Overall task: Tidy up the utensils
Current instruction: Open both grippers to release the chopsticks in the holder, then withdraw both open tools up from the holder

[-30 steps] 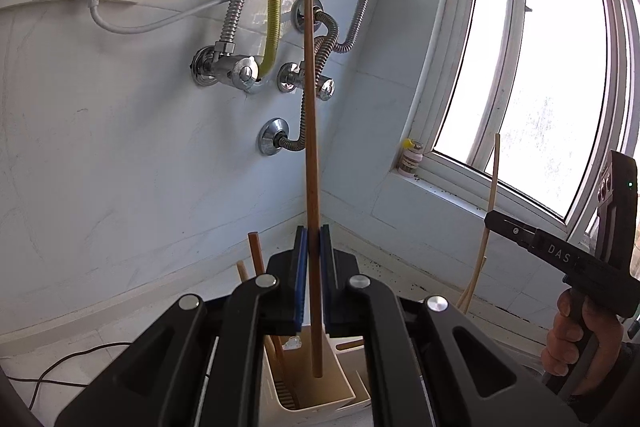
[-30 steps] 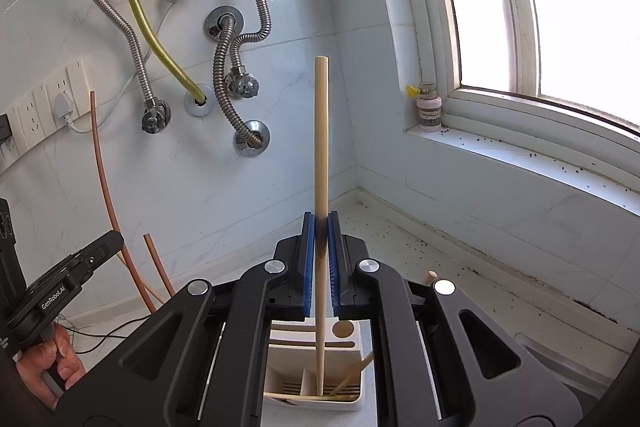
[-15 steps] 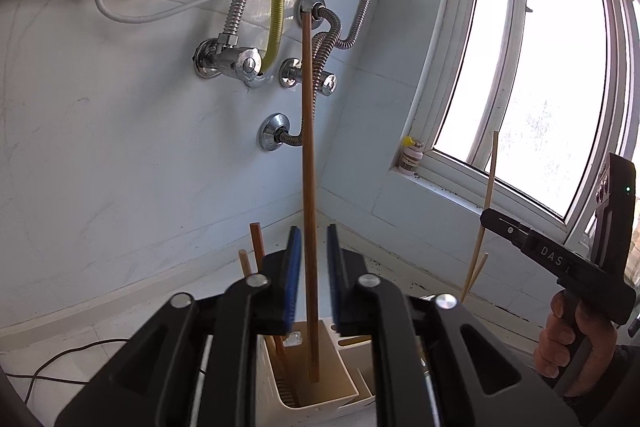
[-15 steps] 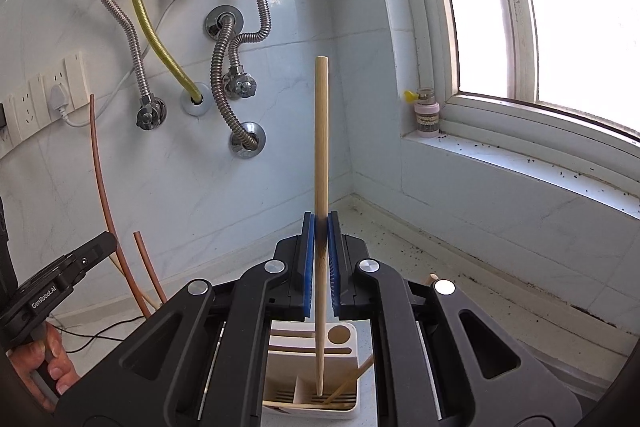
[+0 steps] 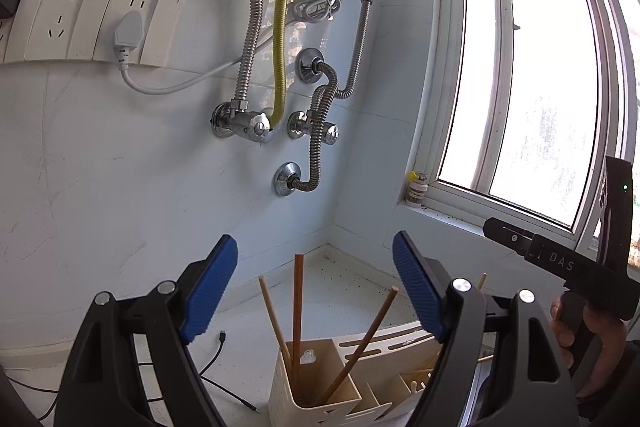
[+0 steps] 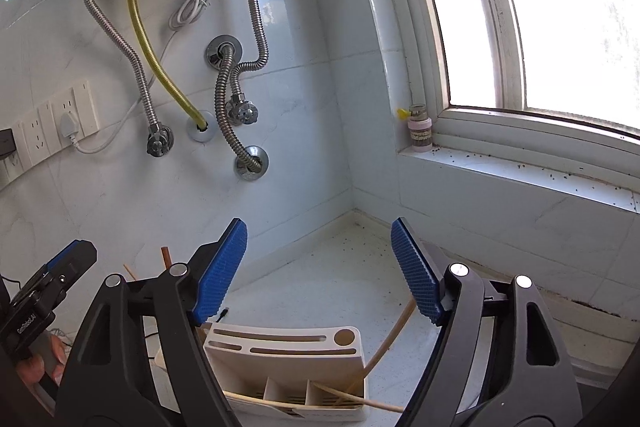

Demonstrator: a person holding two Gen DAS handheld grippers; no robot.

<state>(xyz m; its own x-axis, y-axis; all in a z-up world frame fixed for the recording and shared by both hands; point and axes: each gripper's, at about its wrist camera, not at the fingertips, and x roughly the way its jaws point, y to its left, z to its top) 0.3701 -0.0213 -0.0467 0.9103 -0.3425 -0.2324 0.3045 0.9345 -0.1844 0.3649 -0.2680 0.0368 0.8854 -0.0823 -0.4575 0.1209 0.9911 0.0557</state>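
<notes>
Starting at your left: your left gripper has its jaws opening, nothing pressed between the blue pads; the reddish-brown chopstick stands close to upright just below and ahead of it, in the near left compartment of the cream utensil holder, with a pale chopstick leaning left beside it and a brown one tilting right; moving across, your right gripper is also opening and grips nothing; the light chopstick beneath it lies slanted, long axis running up to the right over the holder's right edge; I judge both sticks delivered, so your next pick lies elsewhere; the right hand sits nearer that slanted stick should it need straightening.
</notes>
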